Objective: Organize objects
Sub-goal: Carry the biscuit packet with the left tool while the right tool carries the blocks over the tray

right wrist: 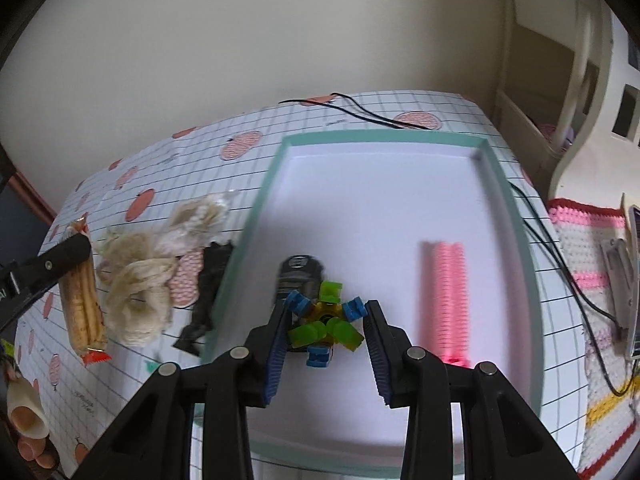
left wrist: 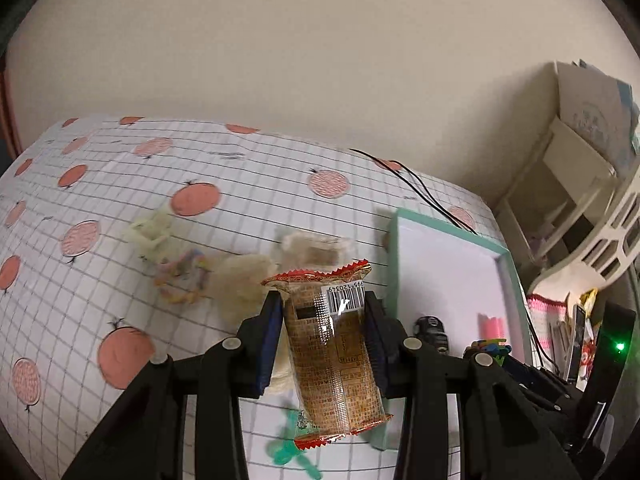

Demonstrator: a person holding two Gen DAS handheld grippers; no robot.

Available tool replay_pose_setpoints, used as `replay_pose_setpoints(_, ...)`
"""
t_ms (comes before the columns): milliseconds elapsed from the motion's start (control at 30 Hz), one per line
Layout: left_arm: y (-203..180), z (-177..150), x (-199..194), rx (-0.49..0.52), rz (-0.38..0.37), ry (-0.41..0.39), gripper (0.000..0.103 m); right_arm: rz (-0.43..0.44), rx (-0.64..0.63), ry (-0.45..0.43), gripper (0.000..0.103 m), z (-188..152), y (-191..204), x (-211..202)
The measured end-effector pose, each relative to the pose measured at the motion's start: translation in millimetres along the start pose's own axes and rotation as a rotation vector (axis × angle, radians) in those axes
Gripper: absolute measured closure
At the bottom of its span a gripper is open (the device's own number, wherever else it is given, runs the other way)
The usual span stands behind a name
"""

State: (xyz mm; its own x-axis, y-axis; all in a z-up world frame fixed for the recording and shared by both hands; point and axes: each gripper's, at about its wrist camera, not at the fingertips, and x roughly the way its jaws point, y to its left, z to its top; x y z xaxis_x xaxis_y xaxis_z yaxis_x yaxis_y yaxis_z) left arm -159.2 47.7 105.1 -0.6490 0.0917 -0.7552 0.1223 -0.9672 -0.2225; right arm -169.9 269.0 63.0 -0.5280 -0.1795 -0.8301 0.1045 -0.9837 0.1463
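A: Item one, left gripper (left wrist: 322,312)?
B: Clamped on a snack packet (left wrist: 334,354), brown wrapper with red crimped ends, barcode facing up. The packet stands lengthwise between the blue pads (left wrist: 267,344), lifted off the tablecloth (left wrist: 80,208).

A: Ahead of that gripper?
B: Pale fibrous bundles (left wrist: 240,280), a multicoloured ring (left wrist: 182,280), a whitish clip-like piece (left wrist: 152,234), all blurred. A green plastic piece (left wrist: 288,450) lies below the packet.

A: Item two, right gripper (right wrist: 328,332)?
B: Jaws apart, hovering over the teal-rimmed tray (right wrist: 260,216). Between the fingers sits a block toy (right wrist: 326,326) in green, blue and yellow, on the tray floor; whether the pads touch it, cannot tell.

A: Rest of the tray?
B: A dark fob-like object (right wrist: 300,274) just beyond the toy, touching it; a pink ridged strip (right wrist: 446,300) to the gripper's right, apart.

A: Outside the tray?
B: A black piece (right wrist: 206,300) against its left rim.
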Motion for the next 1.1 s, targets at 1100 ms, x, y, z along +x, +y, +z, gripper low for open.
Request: replay_pose_setpoints(1100,-117.5,28.9,107.1,0.221,-0.079,0.081,0.062,-0.045,0.013,-0.006,0.064,47.5,-41.3,42.4)
